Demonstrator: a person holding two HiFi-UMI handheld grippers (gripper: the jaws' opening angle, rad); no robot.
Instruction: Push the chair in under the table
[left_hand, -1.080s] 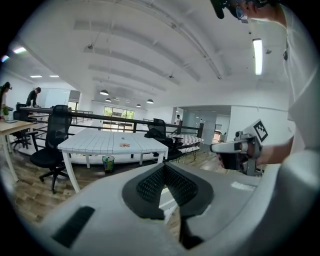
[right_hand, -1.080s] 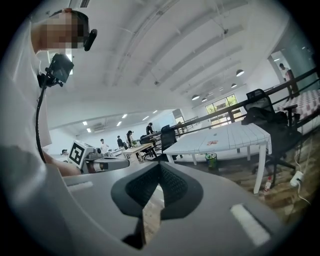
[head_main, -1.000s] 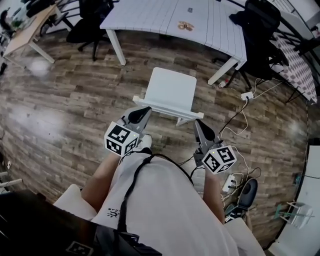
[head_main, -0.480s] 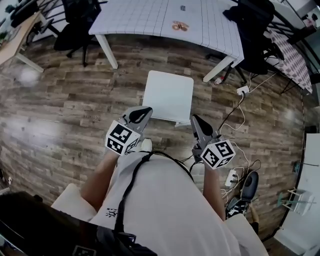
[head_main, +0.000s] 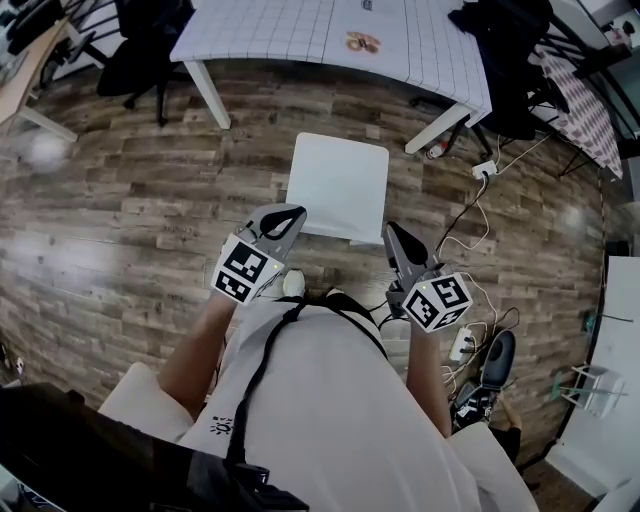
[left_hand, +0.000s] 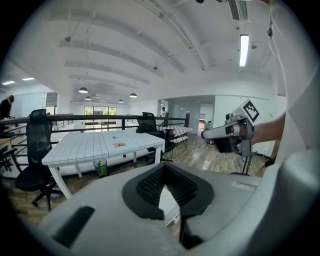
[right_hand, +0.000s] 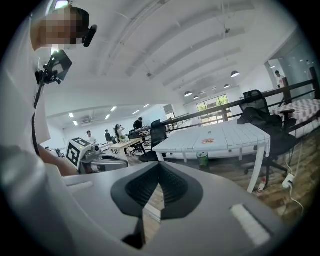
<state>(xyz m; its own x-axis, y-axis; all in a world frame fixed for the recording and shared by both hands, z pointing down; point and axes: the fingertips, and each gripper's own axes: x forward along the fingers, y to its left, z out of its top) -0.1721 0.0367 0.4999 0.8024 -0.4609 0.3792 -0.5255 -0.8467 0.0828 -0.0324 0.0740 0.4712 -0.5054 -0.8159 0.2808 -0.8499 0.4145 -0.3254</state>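
A white chair (head_main: 338, 185) stands on the wood floor, its front facing the white gridded table (head_main: 300, 30) at the top of the head view. My left gripper (head_main: 291, 211) is shut, with its tip at the near left corner of the chair's back. My right gripper (head_main: 391, 231) is shut too, with its tip at the near right corner. Neither holds anything. In the left gripper view only a white sliver of the chair (left_hand: 168, 202) shows past the jaws, with the table (left_hand: 100, 145) ahead. The right gripper view shows the same table (right_hand: 225, 136).
Black office chairs stand at the table's left (head_main: 145, 50) and right, the right one (head_main: 510, 60) draped with dark clothing. A power strip (head_main: 483, 169) and cables lie on the floor to the right. A bottle (head_main: 433, 150) stands by a table leg, and a bin (left_hand: 100, 166) under the table.
The person and both grippers have moved forward towards the table, and the chair has slid ahead of the tips, closer to the table edge. Both grippers stay shut.
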